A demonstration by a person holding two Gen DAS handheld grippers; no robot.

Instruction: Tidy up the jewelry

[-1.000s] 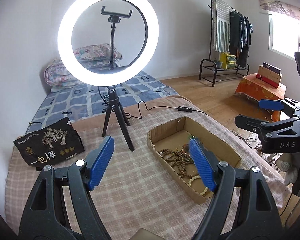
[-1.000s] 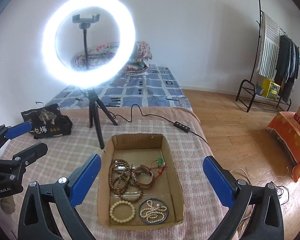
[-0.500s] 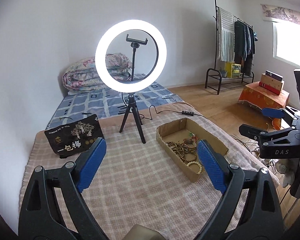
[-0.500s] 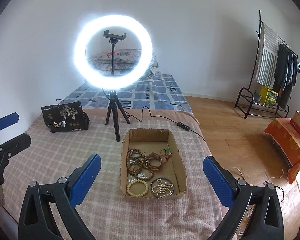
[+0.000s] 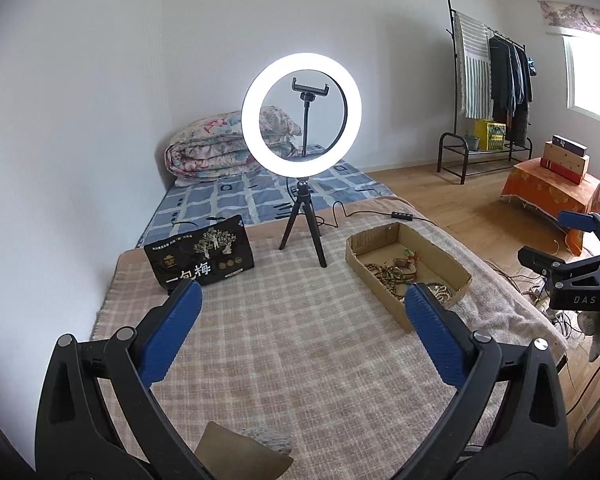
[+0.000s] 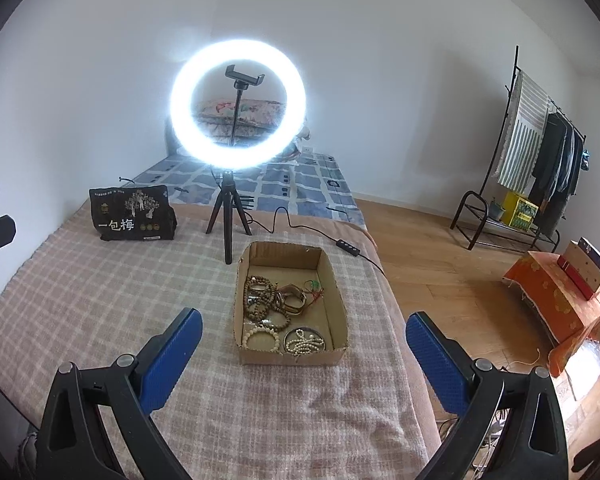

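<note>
A shallow cardboard box [image 6: 338,304] lies on the checked blanket and holds jewelry: brown wooden bead strands [image 6: 262,298], a cream bead bracelet [image 6: 261,337], a white pearl strand in a round dish [image 6: 304,341] and a red-green cord piece [image 6: 315,286]. The box also shows in the left wrist view [image 5: 440,254]. My right gripper [image 6: 300,342] is open and empty, held above and short of the box's near end. My left gripper [image 5: 300,316] is open and empty, over the blanket to the left of the box. The right gripper shows at the left view's right edge [image 5: 556,240].
A lit ring light on a black tripod [image 6: 230,216] stands behind the box, its cable [image 6: 348,246] trailing right. A black printed bag [image 6: 134,216] lies at the back left. The blanket's right edge [image 6: 400,320] drops to a wooden floor.
Both grippers have pulled back and up from the box. The box and ring light look smaller and farther away. Both stay open and empty.
</note>
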